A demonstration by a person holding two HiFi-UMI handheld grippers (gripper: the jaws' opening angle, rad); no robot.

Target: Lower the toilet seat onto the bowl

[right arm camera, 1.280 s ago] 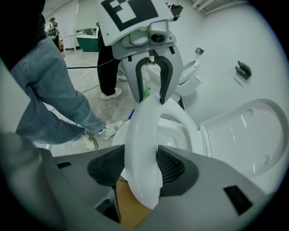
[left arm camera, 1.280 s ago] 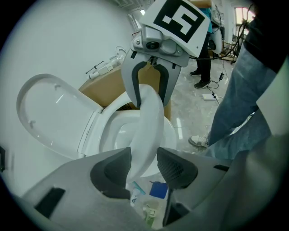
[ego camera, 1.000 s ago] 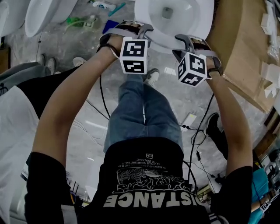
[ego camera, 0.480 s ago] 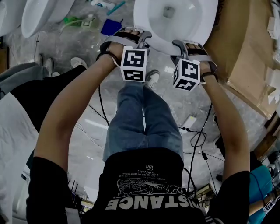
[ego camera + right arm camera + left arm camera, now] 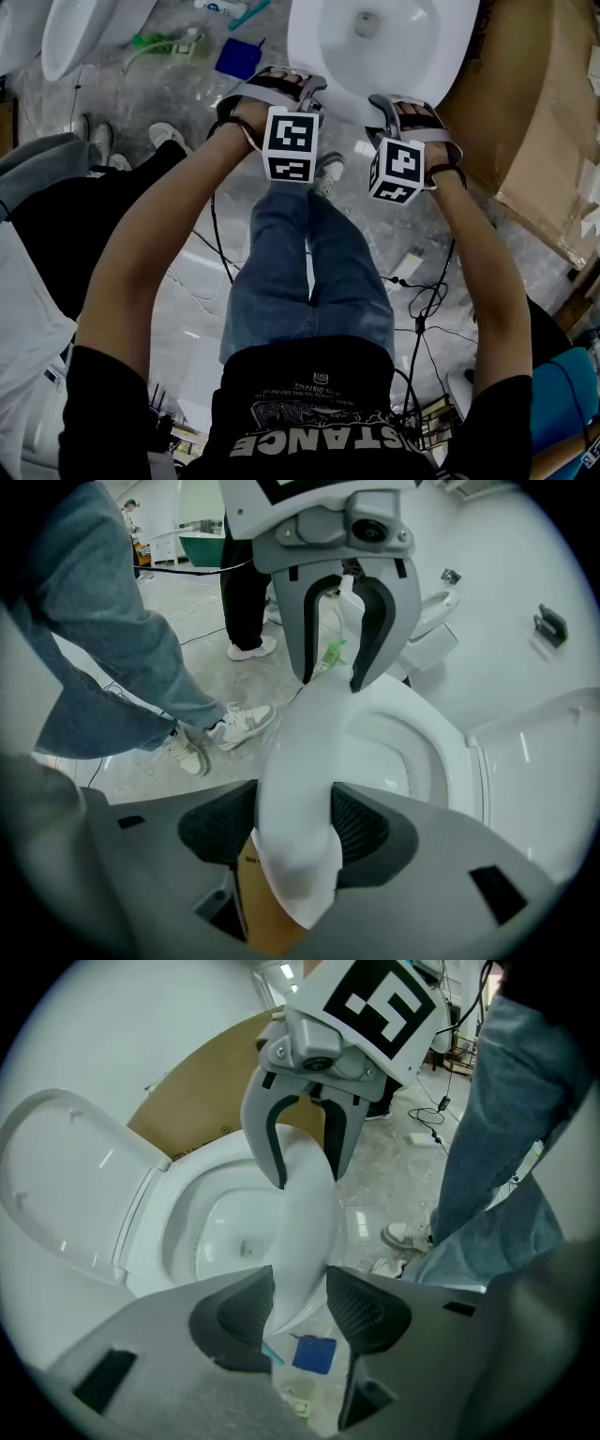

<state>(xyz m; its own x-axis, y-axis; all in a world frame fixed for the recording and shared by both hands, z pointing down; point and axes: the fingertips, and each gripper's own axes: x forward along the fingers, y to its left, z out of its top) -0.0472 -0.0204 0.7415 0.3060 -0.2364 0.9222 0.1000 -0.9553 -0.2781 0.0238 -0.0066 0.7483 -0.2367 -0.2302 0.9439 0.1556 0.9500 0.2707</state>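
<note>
White glossy toilet seat (image 5: 305,1232) is seen edge-on at centre frame as a thin curved band. Its front end is held low over the bowl (image 5: 220,1227); contact with the rim cannot be told. It is clamped by the left gripper (image 5: 300,1302) jaws. The right gripper (image 5: 295,822) jaws are being opened, with the seat between them. The lid (image 5: 75,1185) is raised at frame left.

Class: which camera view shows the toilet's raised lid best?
The left gripper view: the lid shows almost whole, swung open behind the bowl. The right gripper view catches only part at its right edge. The head view leaves it out.
</note>
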